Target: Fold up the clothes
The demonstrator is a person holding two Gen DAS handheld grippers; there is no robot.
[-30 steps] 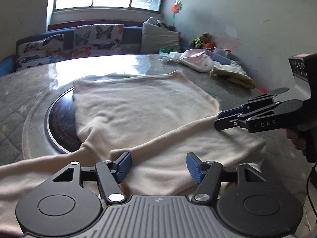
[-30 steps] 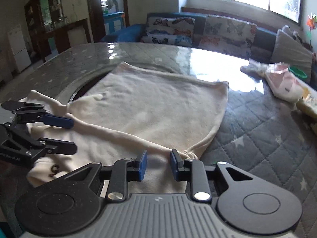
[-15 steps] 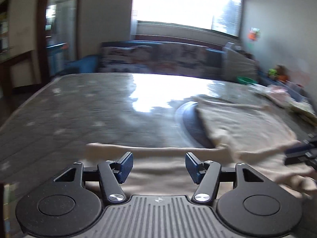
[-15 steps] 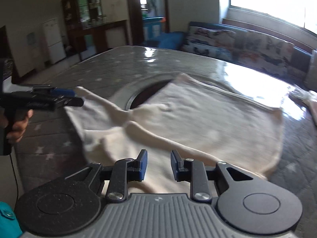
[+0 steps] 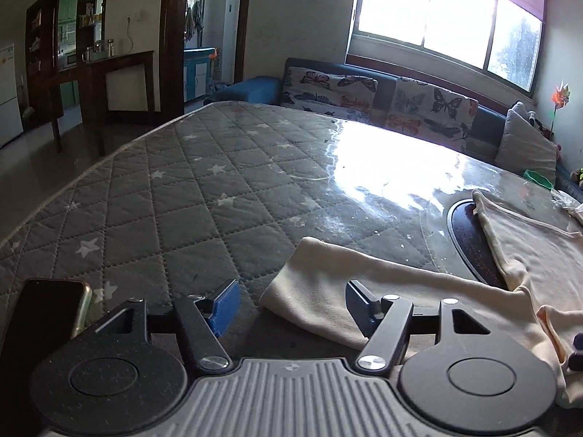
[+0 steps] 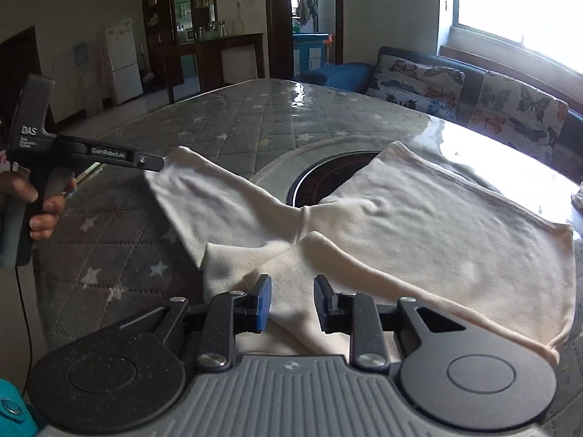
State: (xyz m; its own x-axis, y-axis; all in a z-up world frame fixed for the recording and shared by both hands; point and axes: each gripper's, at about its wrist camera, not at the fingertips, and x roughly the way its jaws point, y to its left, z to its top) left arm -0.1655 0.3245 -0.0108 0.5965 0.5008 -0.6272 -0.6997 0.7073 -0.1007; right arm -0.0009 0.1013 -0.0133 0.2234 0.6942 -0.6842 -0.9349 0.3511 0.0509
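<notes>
A wide worktop (image 5: 189, 196) covered with a grey quilted, star-printed cloth under clear plastic fills both views, with a dark round inset (image 6: 328, 178) near its middle. Behind it runs a blue sofa with butterfly-print cushions (image 5: 364, 91) under a bright window (image 5: 444, 3).

A cream long-sleeved garment (image 6: 437, 225) lies spread on the worktop, its body partly over the dark inset. One sleeve (image 6: 204, 196) stretches out to the left side of the right wrist view; the other sleeve (image 6: 400, 291) is folded diagonally across the lower part of the body.

The left hand-held gripper (image 5: 289, 304) is wide open, its blue-padded fingers (image 5: 224, 304) well apart. The cuff end of the outstretched sleeve (image 5: 320, 291) lies between and just ahead of them; the right-hand finger sits over the fabric, the left-hand one over bare quilt. Seen from the right wrist camera, this gripper (image 6: 153, 163) reaches the sleeve's cuff corner, with a hand (image 6: 40, 204) around its handle; whether it touches the cloth cannot be told.

The right hand-held gripper (image 6: 289, 304) is partly open, fingers apart with nothing clamped, poised over the garment's near edge where the sleeves cross.

A dark phone (image 5: 43, 309) rests at the worktop's near left edge.
</notes>
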